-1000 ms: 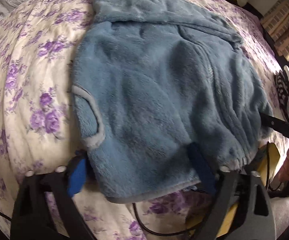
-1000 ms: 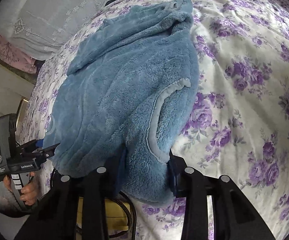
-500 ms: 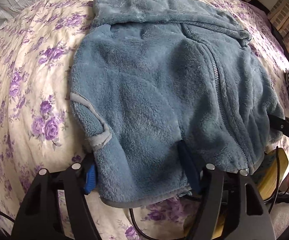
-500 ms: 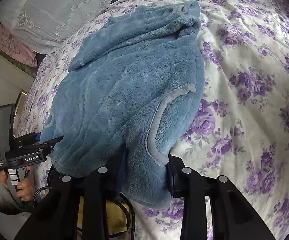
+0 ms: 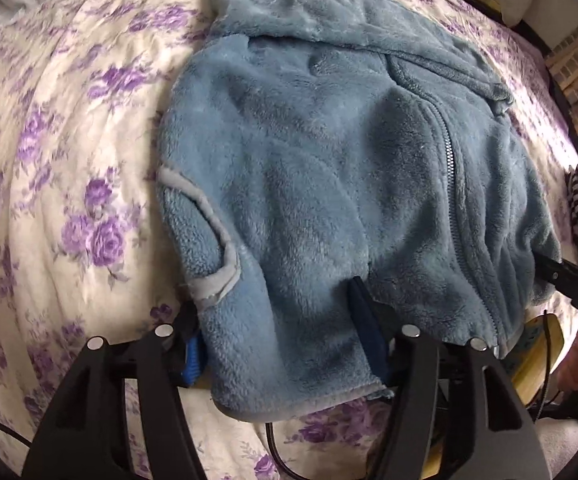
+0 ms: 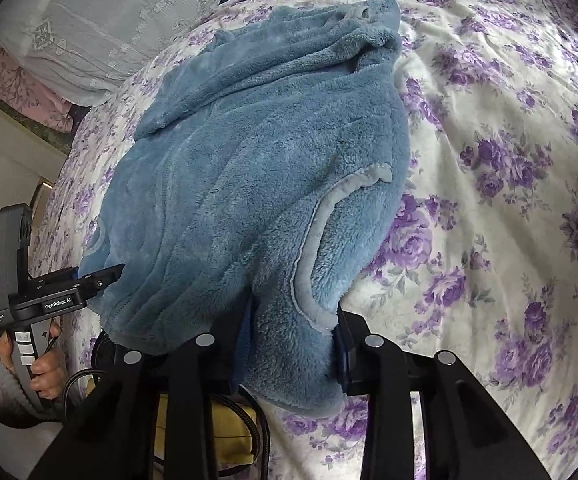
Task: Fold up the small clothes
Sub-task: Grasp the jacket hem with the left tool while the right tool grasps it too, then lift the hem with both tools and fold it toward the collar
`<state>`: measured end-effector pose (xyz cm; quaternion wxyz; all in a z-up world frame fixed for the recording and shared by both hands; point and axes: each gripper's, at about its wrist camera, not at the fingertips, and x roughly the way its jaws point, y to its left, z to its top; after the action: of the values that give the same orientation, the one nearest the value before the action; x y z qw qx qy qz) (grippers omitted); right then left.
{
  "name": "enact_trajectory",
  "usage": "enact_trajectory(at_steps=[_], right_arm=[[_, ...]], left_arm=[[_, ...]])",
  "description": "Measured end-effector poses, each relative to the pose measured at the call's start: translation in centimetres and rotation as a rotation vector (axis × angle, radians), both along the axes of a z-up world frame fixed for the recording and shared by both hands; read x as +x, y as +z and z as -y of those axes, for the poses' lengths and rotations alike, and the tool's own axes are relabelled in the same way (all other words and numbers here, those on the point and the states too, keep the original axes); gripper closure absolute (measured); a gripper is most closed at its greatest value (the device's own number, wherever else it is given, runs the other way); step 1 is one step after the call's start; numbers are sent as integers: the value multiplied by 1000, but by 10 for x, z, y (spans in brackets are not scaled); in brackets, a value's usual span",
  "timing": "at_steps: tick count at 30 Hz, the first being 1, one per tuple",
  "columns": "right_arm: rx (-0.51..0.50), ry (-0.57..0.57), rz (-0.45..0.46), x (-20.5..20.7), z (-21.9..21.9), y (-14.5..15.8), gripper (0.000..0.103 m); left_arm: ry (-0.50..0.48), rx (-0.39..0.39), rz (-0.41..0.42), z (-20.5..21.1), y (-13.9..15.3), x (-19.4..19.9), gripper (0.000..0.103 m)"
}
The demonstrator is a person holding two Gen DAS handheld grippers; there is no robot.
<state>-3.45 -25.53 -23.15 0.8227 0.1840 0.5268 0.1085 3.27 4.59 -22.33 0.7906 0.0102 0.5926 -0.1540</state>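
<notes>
fleece jacket pinched at the bed's near edge

a cream bedspread with purple roses point(image 6: 509, 160) covers the bed, a white lace pillow point(image 6: 89, 28) at its head. the blue fleece zip jacket point(image 5: 329, 184) lies spread on it. left gripper point(image 5: 277, 344), jaws just closing, and right gripper point(image 6: 293, 344) both clench the jacket's near hem

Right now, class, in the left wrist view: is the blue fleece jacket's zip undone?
No: the zip runs closed down the front of the jacket, with both sides joined along the visible length.
</notes>
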Motion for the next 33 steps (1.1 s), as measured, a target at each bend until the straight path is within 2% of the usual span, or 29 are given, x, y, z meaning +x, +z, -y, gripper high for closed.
enact_trajectory(at_steps=[1, 4, 7, 12, 16, 19, 21, 23, 24, 30, 33], right_arm=[[2, 0, 1, 0, 0, 0, 73], [-10, 3, 16, -3, -1, 4, 76], [-28, 4, 49, -5, -1, 11, 78], [-26, -3, 79, -9, 2, 18, 79], [-2, -2, 38, -7, 5, 11, 79], [34, -3, -6, -8, 8, 1, 74], [51, -7, -13, -9, 10, -2, 74], [44, -5, -3, -11, 10, 0, 78], [40, -2, 10, -12, 9, 2, 81], [38, -19, 103, -16, 17, 27, 85], [44, -21, 134, -13, 18, 39, 85]], left_arm=[[-5, -11, 2, -1, 1, -2, 53], [-23, -9, 27, 1, 6, -7, 66], [-15, -18, 49, -1, 13, -9, 76], [6, -48, 49, -10, 18, -11, 79], [25, -47, 2, -17, 6, -12, 68], [37, -69, -7, -22, 0, -15, 66], [37, -76, 4, -23, 3, -17, 69], [32, -77, 29, -23, 9, -20, 84], [30, -75, 46, -24, 14, -21, 87], [40, -82, 131, -28, 50, -16, 88], [19, -51, 176, -18, 66, -8, 88]])
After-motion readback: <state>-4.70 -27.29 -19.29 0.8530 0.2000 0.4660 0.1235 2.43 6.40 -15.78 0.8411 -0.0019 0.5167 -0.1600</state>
